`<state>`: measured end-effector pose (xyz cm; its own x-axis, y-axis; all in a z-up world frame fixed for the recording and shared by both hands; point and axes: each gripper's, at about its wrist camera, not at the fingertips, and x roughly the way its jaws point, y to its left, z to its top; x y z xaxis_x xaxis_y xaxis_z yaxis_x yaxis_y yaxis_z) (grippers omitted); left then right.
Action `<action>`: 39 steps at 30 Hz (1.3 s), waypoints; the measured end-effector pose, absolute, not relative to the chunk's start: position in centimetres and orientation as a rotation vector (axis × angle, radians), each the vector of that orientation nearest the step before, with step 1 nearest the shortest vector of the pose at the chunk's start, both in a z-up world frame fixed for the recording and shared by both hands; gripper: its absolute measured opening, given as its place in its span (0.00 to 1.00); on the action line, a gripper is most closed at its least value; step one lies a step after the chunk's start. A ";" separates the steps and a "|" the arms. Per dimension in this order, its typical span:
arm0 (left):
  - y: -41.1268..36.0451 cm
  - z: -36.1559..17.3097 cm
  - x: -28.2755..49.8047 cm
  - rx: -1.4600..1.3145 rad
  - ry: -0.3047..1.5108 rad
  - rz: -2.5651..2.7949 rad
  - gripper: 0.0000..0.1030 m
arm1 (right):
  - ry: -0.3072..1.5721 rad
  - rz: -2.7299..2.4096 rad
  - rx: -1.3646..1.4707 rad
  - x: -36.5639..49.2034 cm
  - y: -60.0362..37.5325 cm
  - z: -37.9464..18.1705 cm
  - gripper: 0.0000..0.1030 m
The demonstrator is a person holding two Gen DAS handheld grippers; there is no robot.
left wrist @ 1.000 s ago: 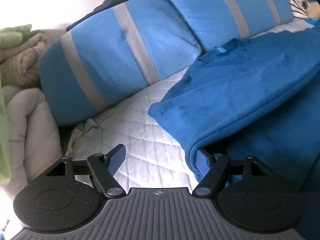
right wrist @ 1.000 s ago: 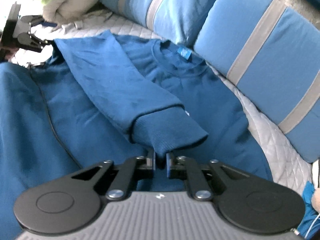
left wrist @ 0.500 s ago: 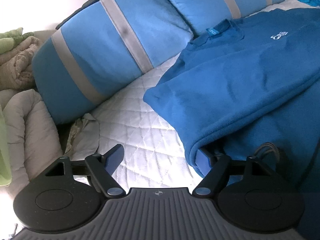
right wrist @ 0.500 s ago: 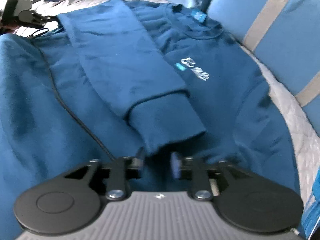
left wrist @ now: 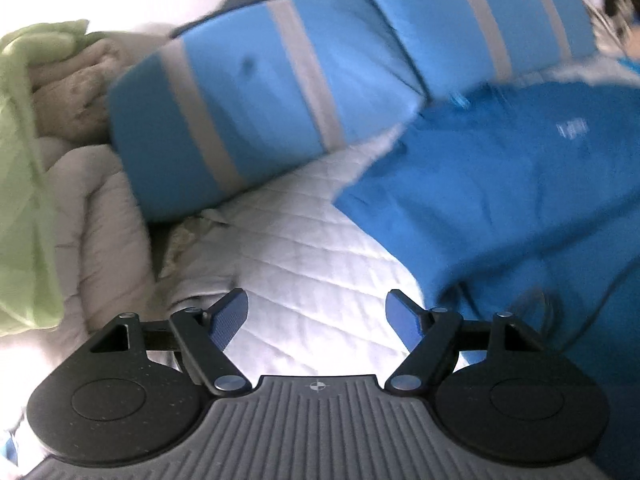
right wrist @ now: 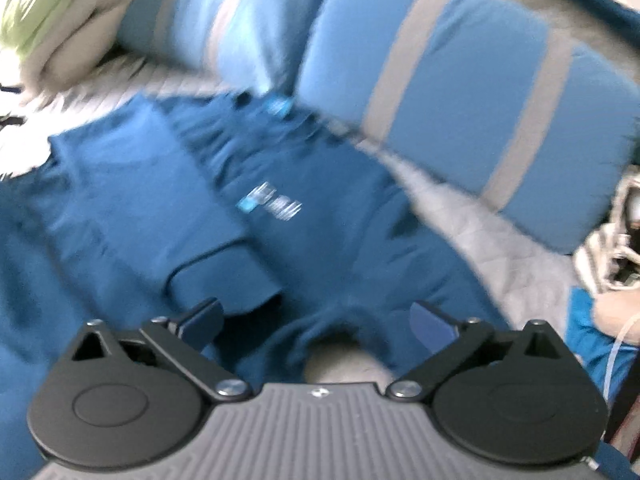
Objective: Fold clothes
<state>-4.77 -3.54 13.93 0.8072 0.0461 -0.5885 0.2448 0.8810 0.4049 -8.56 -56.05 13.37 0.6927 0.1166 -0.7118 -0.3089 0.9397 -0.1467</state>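
Left wrist view: the left claw (left wrist: 316, 312) stands wide with nothing between its pads. It hangs over the quilted bed cover (left wrist: 304, 256), just left of the blue sweatshirt (left wrist: 500, 200). The sweatshirt lies flat on the bed below the striped pillows (left wrist: 256, 120), collar toward the pillows, chest logo facing up. A beige comforter (left wrist: 100, 216) and a green blanket (left wrist: 24, 200) are piled well to the left of the sweatshirt, clear of the folding area. With the pads apart and off the cloth, this claw is judged free for its next grasp.

Right wrist view: the right claw (right wrist: 320, 320) has just been opening and now stands at full width; no cloth is between the pads. Directly ahead, the sleeve (right wrist: 160, 200) lies folded diagonally across the sweatshirt body, its cuff (right wrist: 224, 280) nearest the claw and beside the logo. This placement brings the sleeve inside the garment outline so that later folds give a compact rectangle. The sleeve fold on this side is judged complete. The frame is motion-blurred; fine wrinkles cannot be assessed.
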 end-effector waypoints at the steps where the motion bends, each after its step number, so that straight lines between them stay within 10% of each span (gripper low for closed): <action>1: -3.1 15.2 -4.6 0.451 0.623 -0.113 0.74 | 0.748 0.211 -0.247 -8.6 -56.6 13.9 1.00; 20: -8.2 37.7 -0.6 0.108 0.249 -0.203 0.83 | 0.302 -0.260 0.100 -9.3 -71.9 28.2 1.00; 39: -22.8 26.9 -1.8 0.178 0.339 -0.493 0.83 | 0.404 -0.331 0.125 -21.0 -77.0 22.8 1.00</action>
<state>-1.76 -22.85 26.85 0.8267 -0.4328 -0.3595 0.4910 0.8670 0.0855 -20.96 -76.96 22.83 0.8667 -0.2911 -0.4050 0.3404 0.9387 0.0537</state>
